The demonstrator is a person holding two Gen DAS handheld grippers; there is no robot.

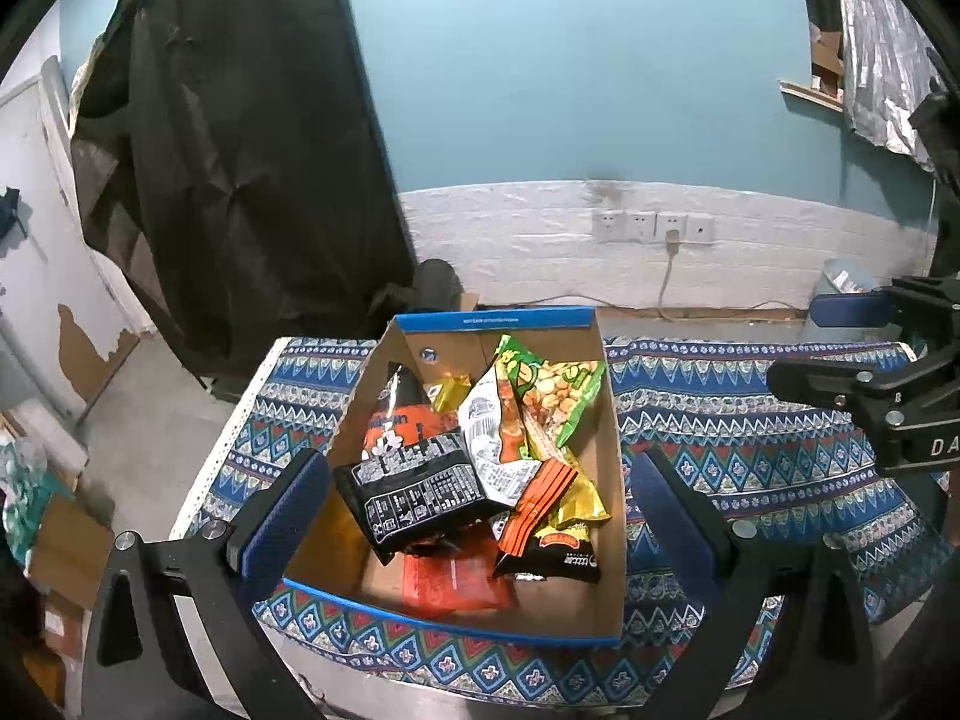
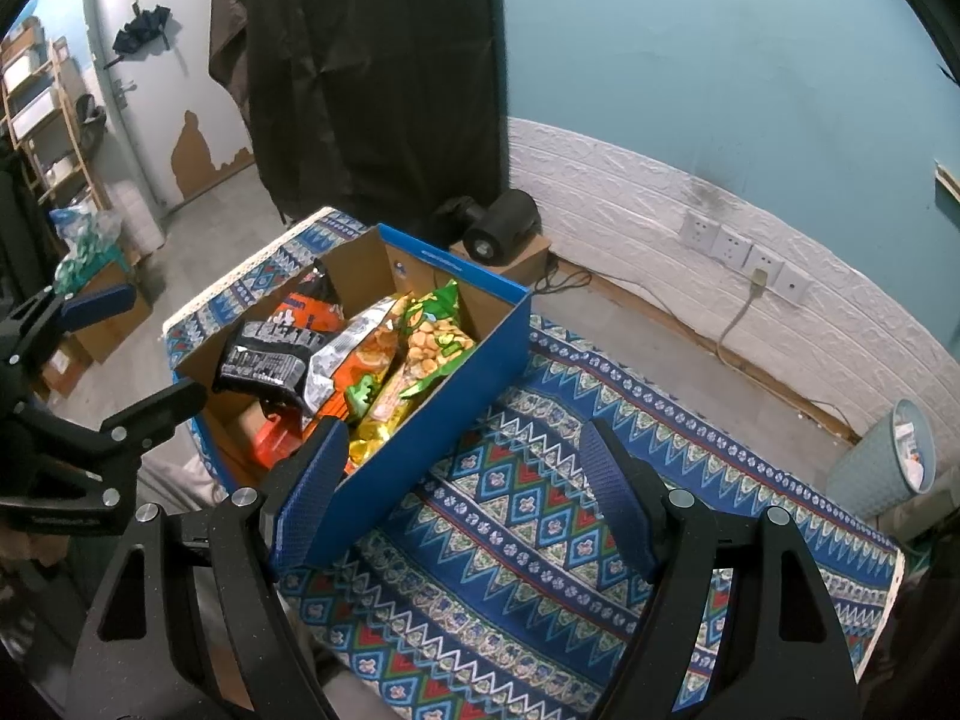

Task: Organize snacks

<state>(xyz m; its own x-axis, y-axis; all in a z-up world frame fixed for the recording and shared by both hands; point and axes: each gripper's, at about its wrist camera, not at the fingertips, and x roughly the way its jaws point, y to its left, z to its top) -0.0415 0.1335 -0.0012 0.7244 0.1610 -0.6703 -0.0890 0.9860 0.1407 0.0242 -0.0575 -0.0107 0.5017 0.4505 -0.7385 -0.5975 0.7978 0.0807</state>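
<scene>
The snack packets are heaped in the open cardboard box (image 1: 606, 480) with the blue rim, which sits on the patterned tablecloth (image 1: 750, 438) toward the table's left edge, its near wall close to the front edge. A black packet (image 1: 414, 489) lies on top at the near left; the green peanut bag (image 1: 555, 393) leans toward the far right corner, and an orange flat pack (image 1: 456, 585) lies on the box floor. I judge they are piled here so everything stays in one container.

My left gripper (image 1: 480, 516) hangs over the box, jaws spread wide and empty, straddling the heap, probably ready to pick. My right gripper (image 2: 462, 492) is likewise spread and empty, one finger by the box's blue outer wall, the other over bare cloth, out of the way.
</scene>
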